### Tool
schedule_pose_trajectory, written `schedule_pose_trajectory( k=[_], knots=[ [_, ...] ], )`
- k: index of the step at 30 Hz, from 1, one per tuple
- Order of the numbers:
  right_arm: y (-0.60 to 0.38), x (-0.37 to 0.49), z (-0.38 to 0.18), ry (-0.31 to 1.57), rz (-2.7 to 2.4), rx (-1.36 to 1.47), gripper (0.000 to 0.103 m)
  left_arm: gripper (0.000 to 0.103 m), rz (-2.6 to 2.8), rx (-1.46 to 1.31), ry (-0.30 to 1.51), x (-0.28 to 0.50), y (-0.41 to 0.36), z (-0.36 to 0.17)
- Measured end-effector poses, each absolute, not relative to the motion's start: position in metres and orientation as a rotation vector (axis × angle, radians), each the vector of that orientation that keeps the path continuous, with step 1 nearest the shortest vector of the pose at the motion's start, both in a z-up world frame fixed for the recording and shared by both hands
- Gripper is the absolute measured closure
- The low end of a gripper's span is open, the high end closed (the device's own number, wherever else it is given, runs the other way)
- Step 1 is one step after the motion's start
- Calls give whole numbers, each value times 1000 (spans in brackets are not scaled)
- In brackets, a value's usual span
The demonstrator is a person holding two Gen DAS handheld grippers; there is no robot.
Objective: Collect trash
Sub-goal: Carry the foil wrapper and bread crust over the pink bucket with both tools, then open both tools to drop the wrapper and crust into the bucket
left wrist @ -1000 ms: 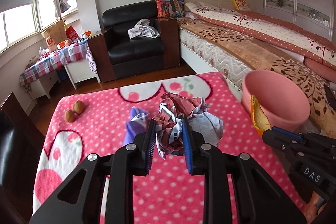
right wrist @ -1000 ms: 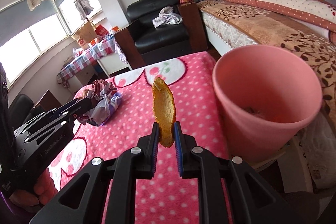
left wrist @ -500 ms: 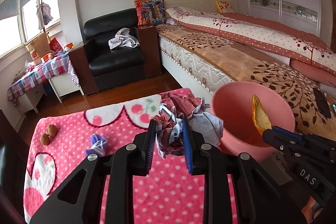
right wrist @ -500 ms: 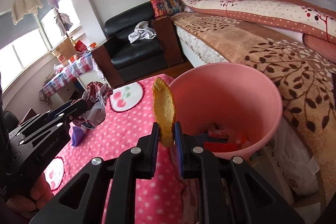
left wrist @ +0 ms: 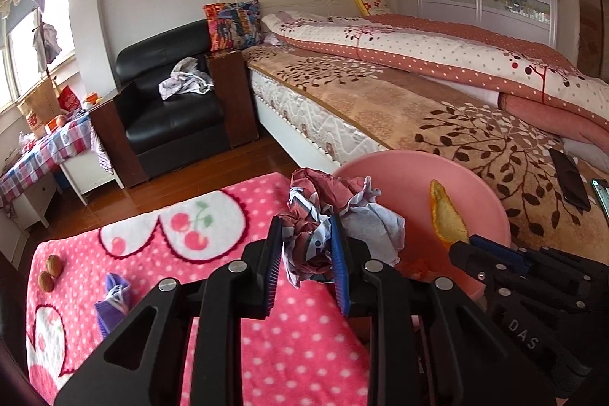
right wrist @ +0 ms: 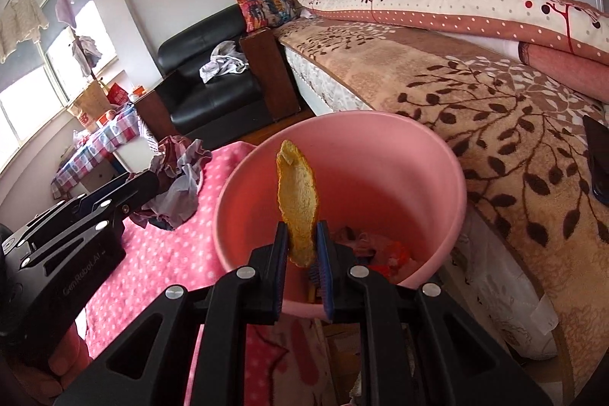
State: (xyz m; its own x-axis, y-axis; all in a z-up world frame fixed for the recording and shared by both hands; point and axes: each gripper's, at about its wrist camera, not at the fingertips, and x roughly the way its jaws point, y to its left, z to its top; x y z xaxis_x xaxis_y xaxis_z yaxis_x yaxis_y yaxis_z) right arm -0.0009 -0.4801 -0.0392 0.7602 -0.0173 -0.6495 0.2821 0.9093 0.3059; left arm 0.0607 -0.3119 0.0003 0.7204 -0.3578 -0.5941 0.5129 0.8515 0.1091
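Surface (left wrist: 289,341) covered by a pink blanket with white dots and cherry-heart patches. Lying directly on it: two brown nuts (left wrist: 50,272), touching each other, near the far left edge; a crumpled purple wrapper (left wrist: 111,303), apart from the nuts, nearer the camera. Pink bin (right wrist: 384,155) stands just beside the surface's right edge; its base is hidden.

The bucket (right wrist: 430,174) stands between the table (left wrist: 236,215) and the bed (left wrist: 380,109). Over it the right tool (right wrist: 300,246) holds a peel (right wrist: 298,200); left of that, the left tool (left wrist: 306,238) holds a paper wad (left wrist: 335,212). Two nuts (left wrist: 49,273) and a wrapper (left wrist: 112,299) lie on the table's left. An armchair (left wrist: 175,109) stands behind.
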Motion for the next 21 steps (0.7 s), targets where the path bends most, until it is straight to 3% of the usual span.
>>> schedule_pose_trajectory(
  k=[15,21],
  knots=[
    [-511,10,-63,731,-225,437,87,78,-587,296,640,74,-345,-26],
    [-515,12,-68,731,-224,447,83,68,-597,318,650,72,-351,-30]
  ],
)
